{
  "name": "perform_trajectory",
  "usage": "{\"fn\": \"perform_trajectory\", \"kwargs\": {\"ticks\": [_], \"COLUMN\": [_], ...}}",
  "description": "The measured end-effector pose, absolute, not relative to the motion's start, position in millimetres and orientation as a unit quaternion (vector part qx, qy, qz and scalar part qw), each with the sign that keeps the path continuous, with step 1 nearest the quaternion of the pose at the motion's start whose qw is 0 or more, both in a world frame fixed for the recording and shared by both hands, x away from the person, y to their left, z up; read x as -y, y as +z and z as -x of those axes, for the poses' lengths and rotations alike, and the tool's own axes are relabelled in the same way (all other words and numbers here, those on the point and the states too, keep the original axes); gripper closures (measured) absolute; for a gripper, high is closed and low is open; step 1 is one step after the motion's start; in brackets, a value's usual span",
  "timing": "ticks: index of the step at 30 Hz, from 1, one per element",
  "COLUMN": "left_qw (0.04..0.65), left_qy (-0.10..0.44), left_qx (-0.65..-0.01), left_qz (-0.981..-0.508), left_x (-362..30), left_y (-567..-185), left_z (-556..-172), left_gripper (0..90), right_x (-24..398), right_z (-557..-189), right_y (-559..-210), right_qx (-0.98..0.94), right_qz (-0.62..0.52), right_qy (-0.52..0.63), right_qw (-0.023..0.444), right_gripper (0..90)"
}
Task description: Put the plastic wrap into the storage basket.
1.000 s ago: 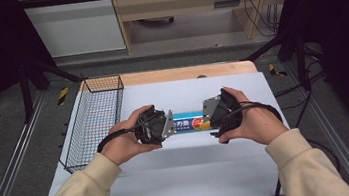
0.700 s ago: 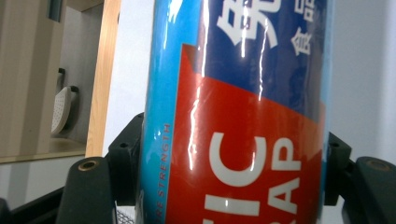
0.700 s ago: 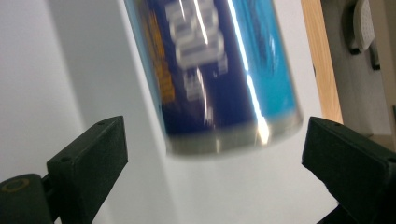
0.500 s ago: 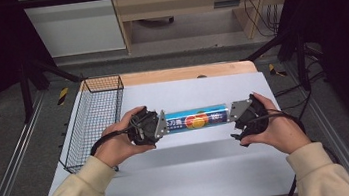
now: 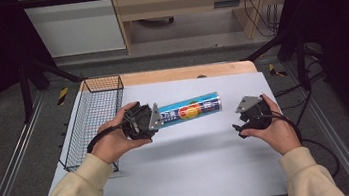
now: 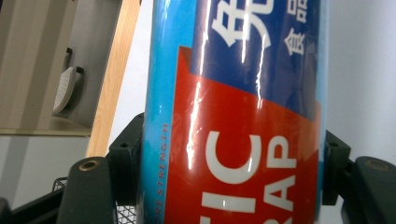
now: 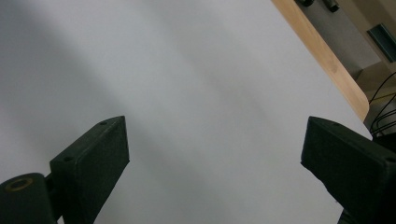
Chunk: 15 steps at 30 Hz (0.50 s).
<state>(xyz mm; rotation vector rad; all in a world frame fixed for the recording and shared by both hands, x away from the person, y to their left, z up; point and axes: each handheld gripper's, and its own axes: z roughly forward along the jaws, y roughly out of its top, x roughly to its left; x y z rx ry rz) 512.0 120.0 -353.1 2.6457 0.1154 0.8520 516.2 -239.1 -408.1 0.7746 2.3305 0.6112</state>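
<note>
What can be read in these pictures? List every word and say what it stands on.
"IC" above "RAP", white on red, cut off at the edge: on the blue box.
"RE STRENGTH", small, running up its side, start cut off.
Large white Chinese characters on the dark blue part, cropped.
High view: the box's print is too small to read.

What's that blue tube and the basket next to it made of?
The blue tube looks like a box or roll under glossy printed film or coated card; bright streaks of glare run along it. The basket seems thin dark metal wire, a see-through grid of welded mesh.
</note>
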Motion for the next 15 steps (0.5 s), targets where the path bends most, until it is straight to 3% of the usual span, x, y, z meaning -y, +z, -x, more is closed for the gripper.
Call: {"fn": "perform_trajectory", "kwargs": {"ticks": [15], "left_qw": [0.188], "left_qy": [0.309], "left_qx": [-0.058], "left_qz": [-0.931], "left_x": [-134], "left_y": [-344], "left_z": [-508], "left_gripper": [30.8], "right_x": [238], "right_z": [-527], "right_y": [-416], "right_qx": [-0.867], "right_qz": [-0.379], "right_qy": [0.230], "right_qw": [0.227], "right_gripper": [6.1]}}
